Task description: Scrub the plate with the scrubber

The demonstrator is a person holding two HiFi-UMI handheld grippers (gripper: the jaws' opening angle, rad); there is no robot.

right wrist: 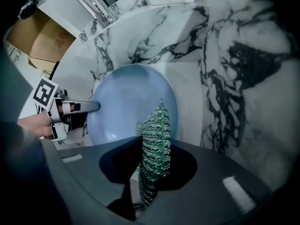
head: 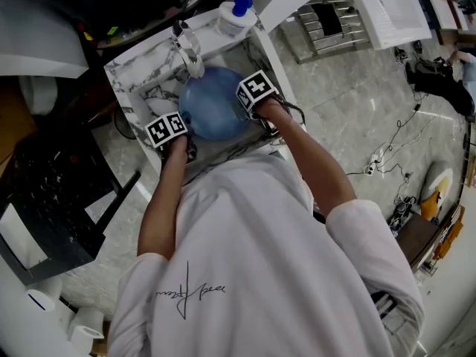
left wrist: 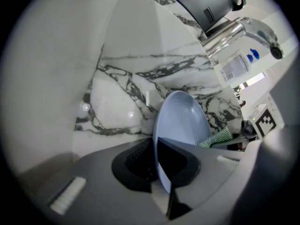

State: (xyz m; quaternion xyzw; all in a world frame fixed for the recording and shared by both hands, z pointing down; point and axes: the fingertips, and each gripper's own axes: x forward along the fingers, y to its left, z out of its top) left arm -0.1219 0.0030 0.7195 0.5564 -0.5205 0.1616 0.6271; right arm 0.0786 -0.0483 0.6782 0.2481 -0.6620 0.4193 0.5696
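A light blue plate (head: 212, 103) stands tilted inside the marble sink (head: 141, 69). My left gripper (left wrist: 157, 172) is shut on the plate's rim (left wrist: 159, 139) and holds the plate (left wrist: 183, 121) on edge. In the right gripper view my left gripper (right wrist: 77, 108) grips the plate (right wrist: 126, 107) at its left edge. My right gripper (right wrist: 150, 172) is shut on a green knitted scrubber (right wrist: 154, 144), which sticks up against the plate's lower right part. The scrubber (left wrist: 218, 138) also shows at the plate's right edge in the left gripper view. From the head view the right gripper (head: 256, 91) sits at the plate's right side.
A chrome faucet (head: 190, 47) arches over the sink's back, with a soap bottle (head: 236, 13) with a blue cap beside it. Marble sink walls (right wrist: 225, 78) close in on all sides. A metal rack (head: 327, 21) and cables lie on the floor to the right.
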